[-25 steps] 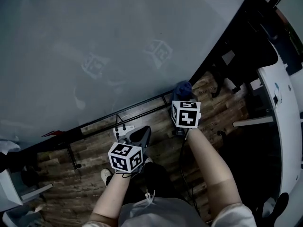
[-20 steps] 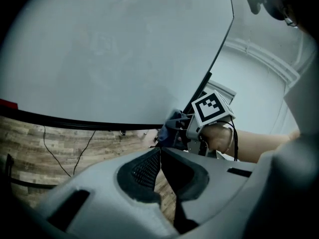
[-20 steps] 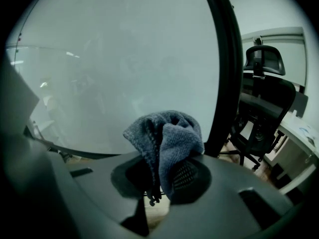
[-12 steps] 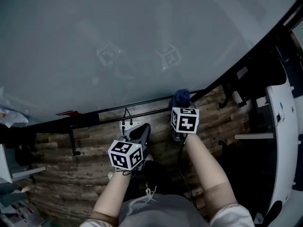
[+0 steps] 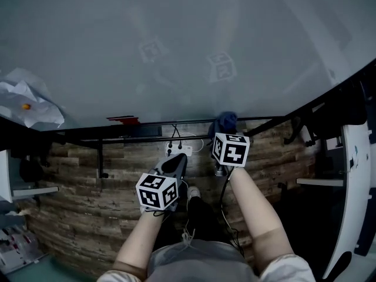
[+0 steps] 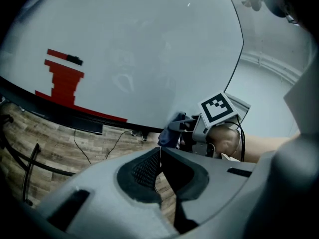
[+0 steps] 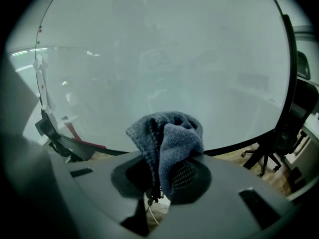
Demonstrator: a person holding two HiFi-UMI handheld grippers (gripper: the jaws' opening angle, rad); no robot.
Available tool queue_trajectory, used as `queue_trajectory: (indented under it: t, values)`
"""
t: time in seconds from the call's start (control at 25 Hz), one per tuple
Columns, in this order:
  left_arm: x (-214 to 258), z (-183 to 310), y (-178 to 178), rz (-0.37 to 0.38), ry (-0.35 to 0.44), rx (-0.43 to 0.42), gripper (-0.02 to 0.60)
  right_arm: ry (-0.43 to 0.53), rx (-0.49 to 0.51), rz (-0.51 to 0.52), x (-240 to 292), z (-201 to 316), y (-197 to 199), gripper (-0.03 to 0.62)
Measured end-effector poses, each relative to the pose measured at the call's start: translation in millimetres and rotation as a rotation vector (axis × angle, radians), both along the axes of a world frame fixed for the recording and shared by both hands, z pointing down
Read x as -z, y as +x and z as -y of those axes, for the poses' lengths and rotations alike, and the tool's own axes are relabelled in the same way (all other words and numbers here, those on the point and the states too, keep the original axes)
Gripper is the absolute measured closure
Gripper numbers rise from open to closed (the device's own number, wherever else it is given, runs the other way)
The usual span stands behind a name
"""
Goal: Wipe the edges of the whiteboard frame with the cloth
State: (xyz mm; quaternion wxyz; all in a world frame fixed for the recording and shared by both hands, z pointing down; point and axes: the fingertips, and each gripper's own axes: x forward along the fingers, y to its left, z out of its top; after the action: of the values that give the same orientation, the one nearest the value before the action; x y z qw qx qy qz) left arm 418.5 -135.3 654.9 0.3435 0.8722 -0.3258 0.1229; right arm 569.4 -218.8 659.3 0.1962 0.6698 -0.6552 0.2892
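Two hand-held grippers: both work near the lower edge of the whiteboard (image 5: 176,40), the right one far and leading, the left one nearer the person.
Right hand-held gripper (image 7: 159,176): clenched on the cloth (image 7: 167,143), with the jaws buried in its folds.
Left hand-held gripper (image 6: 160,171): jaws pressed together with nothing between them, held clear of the board and to the left of the right one.
Cloth: blue-grey and bunched, projecting past the jaw tips. In the head view it lies over the lower frame edge (image 5: 276,120) and appears to touch it.
Change: over the last second the gap between the cloth and the red item (image 5: 123,120) on the rail to the left has narrowed. The power strip (image 5: 176,150) on the floor now lies closer to the cloth. The lower frame edge now runs almost level across the head view.
Meaning for task: judged a leftward wiping stroke along the lower frame edge. The stretch to the right of the cloth is probably covered. The stretch to the left, the side edges and the top edge remain.
Caution: the red item lies in the stroke path, so the cloth may catch on it.
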Motion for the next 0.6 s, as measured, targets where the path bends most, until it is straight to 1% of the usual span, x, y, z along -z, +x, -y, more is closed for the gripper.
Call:
queue_trajectory:
  t: [0.16,0.4,0.6]
  values:
    - [8,6,-49,-0.003,0.009,0.058,0.563,0.016,0.011,0.024,6,8,-51,0.525]
    - [11,11,-129,0.005,0.013,0.138,0.563,0.034,0.104,0.033,10,23,-141,0.525]
    - [13,15,-184,0.003,0.013,0.196,0.563,0.038,0.129,0.053,22,35,-199,0.525]
